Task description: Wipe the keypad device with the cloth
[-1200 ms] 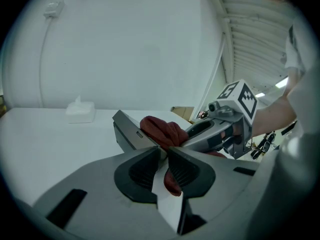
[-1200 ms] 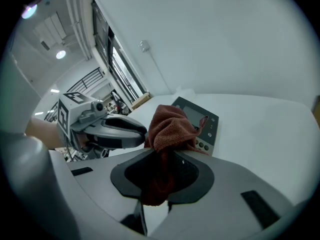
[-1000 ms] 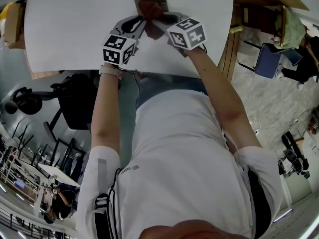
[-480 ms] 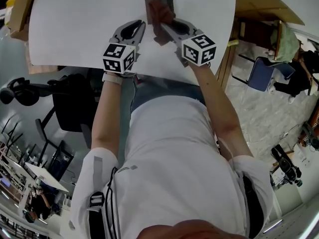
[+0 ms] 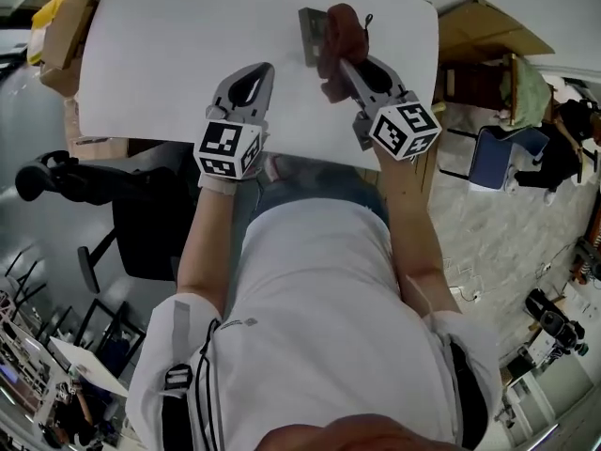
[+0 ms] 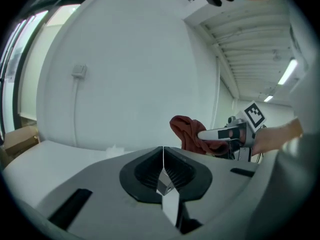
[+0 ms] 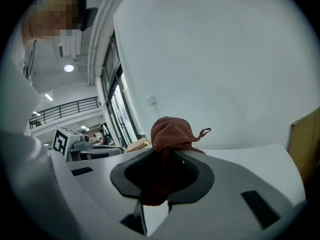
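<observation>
Cloth, rust-red terry, bunched, is pinched in the right gripper. The left gripper has just closed, empty.

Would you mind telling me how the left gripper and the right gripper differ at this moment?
The left gripper has just been closing its jaws, which meet on nothing; the right gripper is shut on the cloth. The left gripper hangs over the table, beside the device; the right gripper's cloth overlaps the device in the head view. Both carry marker cubes.
</observation>
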`<state>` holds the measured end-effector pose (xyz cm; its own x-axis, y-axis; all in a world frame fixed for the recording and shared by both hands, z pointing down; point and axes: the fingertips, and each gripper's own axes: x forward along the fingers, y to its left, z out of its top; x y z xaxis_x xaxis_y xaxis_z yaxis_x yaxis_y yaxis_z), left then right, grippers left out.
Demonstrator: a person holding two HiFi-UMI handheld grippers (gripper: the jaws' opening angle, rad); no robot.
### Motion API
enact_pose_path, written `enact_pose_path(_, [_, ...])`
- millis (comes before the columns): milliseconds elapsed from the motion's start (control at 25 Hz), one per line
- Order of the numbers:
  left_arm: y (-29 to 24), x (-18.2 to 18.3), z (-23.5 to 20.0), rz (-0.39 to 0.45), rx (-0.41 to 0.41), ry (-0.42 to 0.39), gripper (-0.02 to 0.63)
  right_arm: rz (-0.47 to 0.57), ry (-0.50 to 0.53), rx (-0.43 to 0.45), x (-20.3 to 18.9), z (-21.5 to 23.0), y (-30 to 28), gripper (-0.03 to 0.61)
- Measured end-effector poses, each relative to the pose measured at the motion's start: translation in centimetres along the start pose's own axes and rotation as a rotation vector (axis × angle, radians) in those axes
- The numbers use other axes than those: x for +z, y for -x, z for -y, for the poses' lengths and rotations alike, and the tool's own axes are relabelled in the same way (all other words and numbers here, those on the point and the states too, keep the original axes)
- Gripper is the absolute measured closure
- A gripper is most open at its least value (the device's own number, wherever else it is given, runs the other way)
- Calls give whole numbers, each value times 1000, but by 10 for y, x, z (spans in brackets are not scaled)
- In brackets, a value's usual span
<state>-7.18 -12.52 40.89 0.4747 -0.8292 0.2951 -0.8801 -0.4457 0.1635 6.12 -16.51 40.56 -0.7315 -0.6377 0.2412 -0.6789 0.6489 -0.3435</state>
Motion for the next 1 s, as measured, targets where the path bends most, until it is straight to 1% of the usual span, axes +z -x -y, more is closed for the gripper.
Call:
enact_pose_path(120, [22, 18, 11, 35, -48, -41, 600, 26, 31, -28, 10, -28, 17, 491])
enact_pose_path(240, [34, 40, 24, 80, -121, -74, 600, 76, 84, -60, 29, -54, 37, 491])
enact_pose_path(360, [49, 66, 42, 134, -187, -98, 600, 127, 122, -75, 47, -77, 59, 491])
enact_pose_path(440, [58, 82, 54, 166, -213, -126, 600, 150, 148, -75, 59, -89, 72, 491])
enact_pose_path(560, [70, 101, 71, 202, -233, -153, 600, 173, 188, -68, 74, -102, 90, 491])
enact_pose_path(680, [79, 112, 88, 224, -235, -170, 600, 200, 197, -72, 86, -106, 112, 491])
enact_pose_path(840, [87, 132, 106, 265, -225, -152, 600, 224, 218, -56, 102, -111, 134, 491])
enact_pose_path(1000, [92, 148, 127, 290, -215, -162, 600, 250, 224, -18, 120, -114, 153, 491])
